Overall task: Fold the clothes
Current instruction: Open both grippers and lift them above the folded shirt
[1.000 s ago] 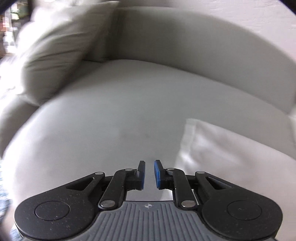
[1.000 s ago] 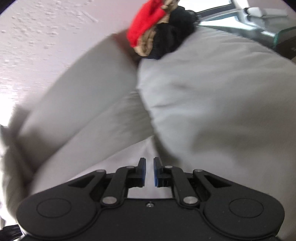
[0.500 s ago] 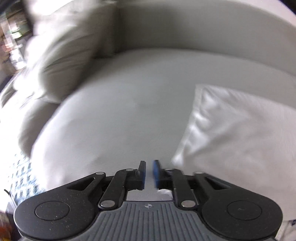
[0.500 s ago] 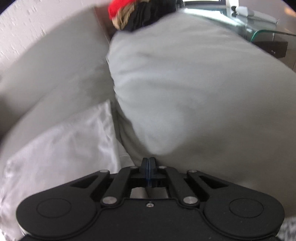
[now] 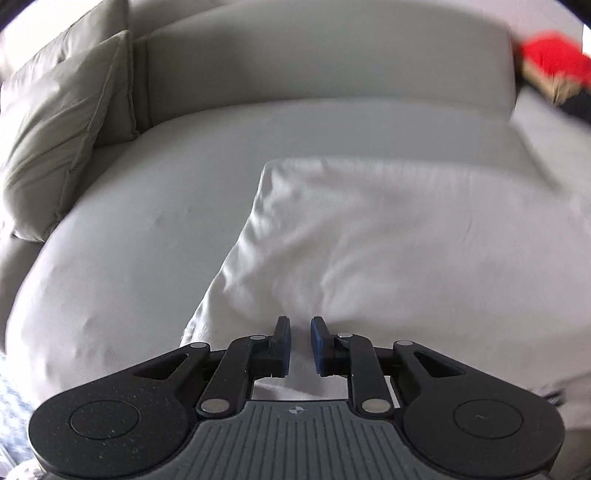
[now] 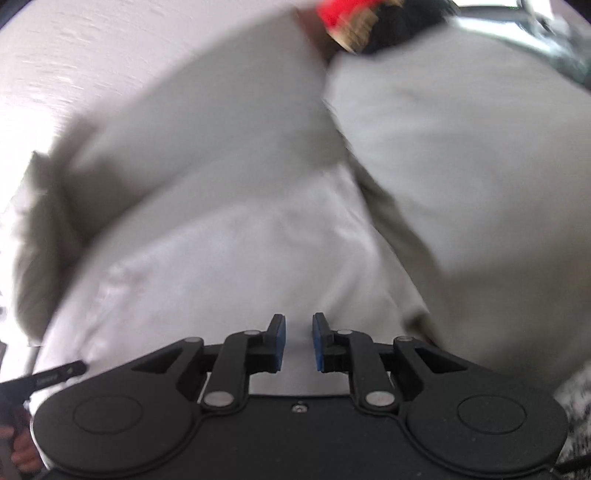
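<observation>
A white garment lies folded flat on the grey sofa seat. My left gripper hovers over its near left corner. The jaws are opening and stand a narrow gap apart, with no cloth between the blue pads. In the right wrist view the same white garment fills the middle. My right gripper hangs over its near edge, its jaws also opening, with a small bare gap between them.
A pile of red, tan and black clothes sits at the sofa's far right end. A loose grey pillow leans at the left. A large grey cushion borders the garment on the right. A patterned rug shows below left.
Both views swung onto the white garment, which now lies under both grippers. The right jaws were pressed together half a second ago and now stand apart; the left gap narrowed, then widened.
</observation>
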### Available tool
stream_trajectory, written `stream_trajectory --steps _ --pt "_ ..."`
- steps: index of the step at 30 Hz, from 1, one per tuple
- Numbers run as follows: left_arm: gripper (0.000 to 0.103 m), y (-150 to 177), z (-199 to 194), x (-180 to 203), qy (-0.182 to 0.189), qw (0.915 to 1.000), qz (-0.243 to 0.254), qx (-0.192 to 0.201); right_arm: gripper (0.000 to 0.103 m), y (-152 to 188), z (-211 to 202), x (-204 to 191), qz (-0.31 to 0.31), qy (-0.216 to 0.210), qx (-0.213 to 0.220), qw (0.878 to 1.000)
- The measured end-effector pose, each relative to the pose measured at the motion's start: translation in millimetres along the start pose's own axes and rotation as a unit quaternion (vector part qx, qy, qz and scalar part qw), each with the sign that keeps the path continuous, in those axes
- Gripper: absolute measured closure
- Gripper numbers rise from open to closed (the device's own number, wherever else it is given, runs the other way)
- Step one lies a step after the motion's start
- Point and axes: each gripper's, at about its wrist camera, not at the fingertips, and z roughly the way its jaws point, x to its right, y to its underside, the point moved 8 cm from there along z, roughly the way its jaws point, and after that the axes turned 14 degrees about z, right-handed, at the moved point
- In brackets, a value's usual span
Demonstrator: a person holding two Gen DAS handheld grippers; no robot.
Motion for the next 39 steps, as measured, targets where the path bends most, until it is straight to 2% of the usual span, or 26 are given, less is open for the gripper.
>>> stream_trajectory --steps 5,6,7,8,10,12,14,16,19,24,28,31,33,36,39 --pt "0.085 26 -27 14 -0.011 0.998 0.06 -0.019 0.093 9 -18 21 -0.007 0.055 -0.027 0.998" --pt "0.085 37 -33 14 -0.012 0.9973 0.07 -0.02 0.084 13 -26 25 -0.006 0.07 -0.035 0.997" --pt "0.085 49 -40 15 -0.014 0.9964 0.081 -0.02 0.081 17 -33 30 -0.014 0.104 -0.042 0.994" --pt "0.085 56 -44 15 -0.011 0.9962 0.082 -0.028 0.08 19 -40 31 -0.02 0.11 -0.041 0.993" --pt "0.083 68 -54 17 0.001 0.9965 0.074 -0.04 0.073 26 -57 26 -0.008 0.075 -0.044 0.996" --pt "0.074 69 -65 21 0.013 0.9982 0.047 -0.035 0.054 28 -69 21 0.042 0.018 -0.044 0.998" --pt "0.068 62 -74 29 0.03 0.9991 0.019 -0.025 0.05 27 -64 21 0.109 -0.023 -0.055 0.992" --pt "0.066 57 -77 42 0.048 0.9984 0.019 -0.024 0.05 24 -60 21 0.176 -0.064 -0.067 0.98" --pt "0.061 56 -82 62 0.069 0.9965 0.042 -0.02 0.053 30 -53 25 0.213 -0.068 -0.072 0.972" --pt "0.058 63 -72 73 0.07 0.995 0.046 -0.053 0.061 36 -42 32 0.252 -0.082 -0.084 0.961" --pt "0.056 64 -70 71 0.068 0.9943 0.037 -0.074 0.063 40 -39 37 0.265 -0.087 -0.087 0.957" --pt "0.05 63 -72 72 0.079 0.9937 0.031 -0.073 0.063 36 -32 42 0.275 -0.091 -0.081 0.954" --pt "0.042 63 -74 75 0.086 0.9934 0.033 -0.068 0.065 35 -30 44 0.284 -0.091 -0.075 0.952" --pt "0.038 61 -77 79 0.097 0.9931 0.036 -0.055 0.065 34 -30 47 0.295 -0.092 -0.06 0.949" --pt "0.037 57 -81 83 0.097 0.9936 0.045 -0.036 0.065 30 -27 52 0.318 -0.105 -0.047 0.941"
